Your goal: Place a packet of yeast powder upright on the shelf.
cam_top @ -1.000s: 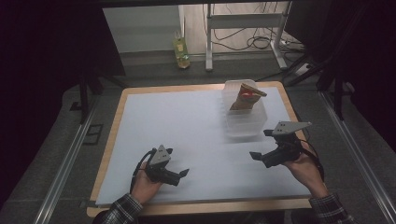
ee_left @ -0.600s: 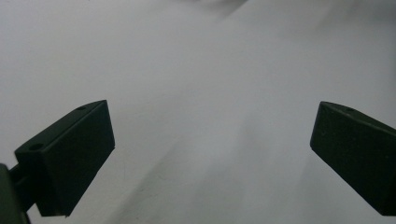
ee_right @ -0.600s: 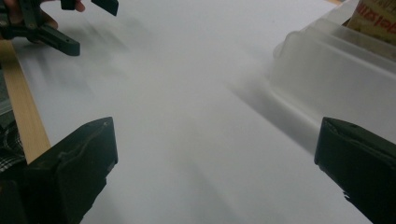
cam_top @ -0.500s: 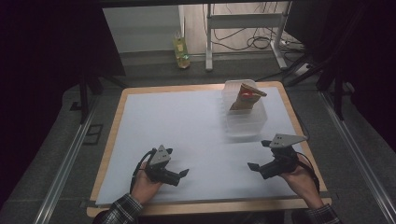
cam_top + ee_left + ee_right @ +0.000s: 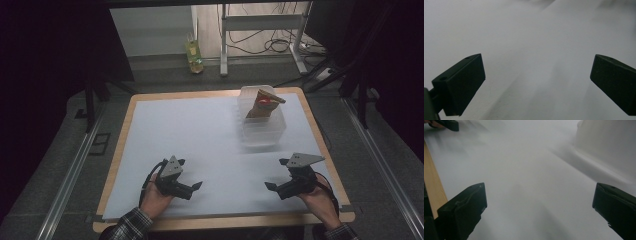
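Clear plastic container (image 5: 262, 122) holding a brown packet (image 5: 262, 102) at the far right of the white table (image 5: 200, 135), right gripper (image 5: 278, 181) near it, jaws spread wide, empty, left gripper (image 5: 191, 186) well apart at near left, wide open, gripping nothing

Bare white sheet (image 5: 200, 135) between grippers, clear container (image 5: 262, 127) blocking far right

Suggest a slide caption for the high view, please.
Two open grippers, left gripper and right gripper, rest near a clear container.
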A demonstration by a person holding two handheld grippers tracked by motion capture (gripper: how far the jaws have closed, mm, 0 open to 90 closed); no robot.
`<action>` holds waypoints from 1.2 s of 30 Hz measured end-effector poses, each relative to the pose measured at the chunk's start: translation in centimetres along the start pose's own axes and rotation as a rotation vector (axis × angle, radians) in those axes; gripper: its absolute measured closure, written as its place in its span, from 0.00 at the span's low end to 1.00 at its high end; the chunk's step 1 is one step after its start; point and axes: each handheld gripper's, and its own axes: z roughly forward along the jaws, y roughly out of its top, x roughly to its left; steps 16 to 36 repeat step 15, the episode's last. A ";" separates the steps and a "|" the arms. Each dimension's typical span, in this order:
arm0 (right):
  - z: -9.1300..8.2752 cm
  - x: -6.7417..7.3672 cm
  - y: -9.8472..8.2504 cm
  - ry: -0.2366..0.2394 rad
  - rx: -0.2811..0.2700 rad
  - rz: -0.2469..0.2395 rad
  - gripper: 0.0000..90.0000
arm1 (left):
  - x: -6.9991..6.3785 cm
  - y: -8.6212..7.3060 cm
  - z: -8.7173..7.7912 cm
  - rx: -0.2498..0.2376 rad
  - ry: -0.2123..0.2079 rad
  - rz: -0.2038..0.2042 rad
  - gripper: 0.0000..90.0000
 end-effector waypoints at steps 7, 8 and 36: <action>0.9 0.0 -1.0 0.005 0.036 -0.010 0.00 | 0.1 -0.1 0.1 0.011 0.005 0.013 0.00; 1.0 0.0 -1.1 0.006 0.046 -0.016 0.00 | 0.1 -0.1 0.1 0.016 0.007 0.018 0.00; 1.5 0.1 -1.3 0.012 0.091 -0.011 0.00 | 0.0 -0.1 0.2 0.027 0.017 0.025 0.00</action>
